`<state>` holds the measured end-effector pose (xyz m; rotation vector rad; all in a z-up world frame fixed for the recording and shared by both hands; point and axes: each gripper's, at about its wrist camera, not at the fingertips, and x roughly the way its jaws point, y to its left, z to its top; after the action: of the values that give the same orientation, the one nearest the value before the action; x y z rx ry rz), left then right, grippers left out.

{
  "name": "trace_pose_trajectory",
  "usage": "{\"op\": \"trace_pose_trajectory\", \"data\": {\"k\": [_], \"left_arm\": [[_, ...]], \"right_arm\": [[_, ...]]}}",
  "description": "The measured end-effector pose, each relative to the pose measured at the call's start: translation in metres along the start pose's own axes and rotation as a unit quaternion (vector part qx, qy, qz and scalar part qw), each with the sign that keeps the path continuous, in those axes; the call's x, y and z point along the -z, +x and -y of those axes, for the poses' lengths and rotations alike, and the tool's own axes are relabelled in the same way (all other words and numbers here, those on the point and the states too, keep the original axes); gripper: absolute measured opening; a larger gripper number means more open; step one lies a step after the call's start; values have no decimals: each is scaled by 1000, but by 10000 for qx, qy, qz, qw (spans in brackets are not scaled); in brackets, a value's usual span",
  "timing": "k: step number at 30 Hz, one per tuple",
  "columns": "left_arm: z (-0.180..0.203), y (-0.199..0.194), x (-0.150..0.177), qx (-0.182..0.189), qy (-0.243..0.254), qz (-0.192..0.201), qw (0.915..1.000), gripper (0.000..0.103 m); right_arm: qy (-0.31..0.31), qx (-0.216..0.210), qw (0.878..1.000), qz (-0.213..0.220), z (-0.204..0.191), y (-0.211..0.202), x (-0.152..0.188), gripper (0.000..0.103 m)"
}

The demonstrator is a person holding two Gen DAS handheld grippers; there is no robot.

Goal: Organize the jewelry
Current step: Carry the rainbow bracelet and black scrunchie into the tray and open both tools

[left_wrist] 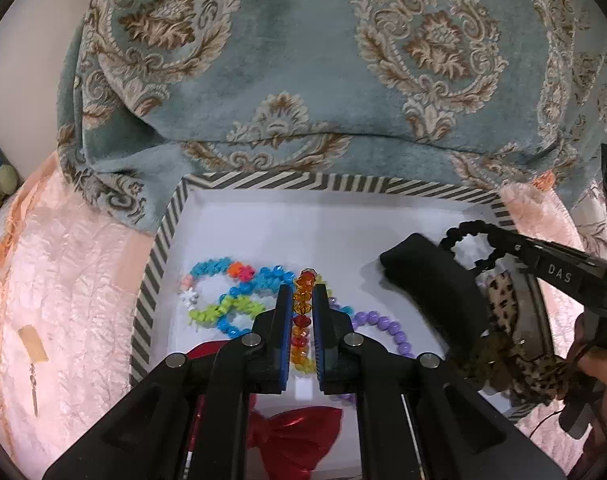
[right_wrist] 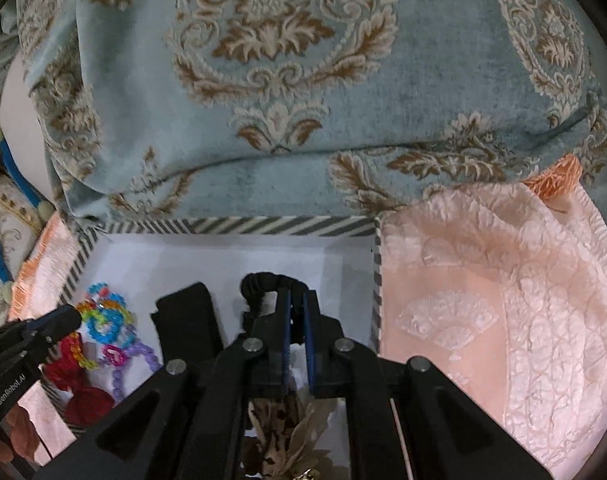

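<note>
A white box with a striped rim (left_wrist: 263, 180) (right_wrist: 231, 226) lies on pink cloth. My left gripper (left_wrist: 303, 292) is over its left half, shut on an orange, red and yellow bead bracelet (left_wrist: 302, 308) that runs between the blue pads. Under it lie blue and green bead bracelets (left_wrist: 231, 288), a purple bead bracelet (left_wrist: 387, 326) and a red bow (left_wrist: 299, 436). My right gripper (right_wrist: 297, 294) is shut on a black hair tie (right_wrist: 263, 282) (left_wrist: 471, 244) above the box's right half. The left gripper (right_wrist: 69, 318) shows at the left of the right wrist view, over coloured beads (right_wrist: 107, 320).
A black padded piece (left_wrist: 431, 280) (right_wrist: 187, 320) and a leopard-print bow (left_wrist: 503, 308) (right_wrist: 283, 432) sit in the box's right part. A blue and gold patterned cushion (left_wrist: 323, 60) rises right behind the box. Pink embossed cloth (right_wrist: 483, 320) spreads on both sides, with a small pin (left_wrist: 33, 388) at left.
</note>
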<state>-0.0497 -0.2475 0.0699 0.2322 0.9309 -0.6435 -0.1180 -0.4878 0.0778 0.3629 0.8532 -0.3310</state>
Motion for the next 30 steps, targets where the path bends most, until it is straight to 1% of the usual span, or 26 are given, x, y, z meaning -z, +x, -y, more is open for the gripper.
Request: {"op": "trace_pose_trajectory", "data": {"k": [5,11,18,22,27,29,30], "left_arm": [[-6,4,7,-97,6,-18,10000,0],[-10,13,16,-160,-15,-121,9998,0],[-16,16,20,-224,-109,-184,9995,0],[-18,16,20,-289,-150,-182,9993,0],[-21,16,20,-308,-236,-180,9991,0],[-20,16,20,-365,-216,-231,9988,0],[-20,16,20,-367,-213,-254,9988,0]], "right_arm": [[-56,177,9998,-42,-2,6,1,6],[-68,295,9994,-137,-3,15,1,6],[-123,380,9990,-204,-6,21,1,7],[-99,376,9990,-200,-5,21,1,18],[-128,365,9990,-211,-6,20,2,20],[-105,348,9992,-175,-5,19,2,25],[-80,315,9994,-139,-4,17,1,30]]}}
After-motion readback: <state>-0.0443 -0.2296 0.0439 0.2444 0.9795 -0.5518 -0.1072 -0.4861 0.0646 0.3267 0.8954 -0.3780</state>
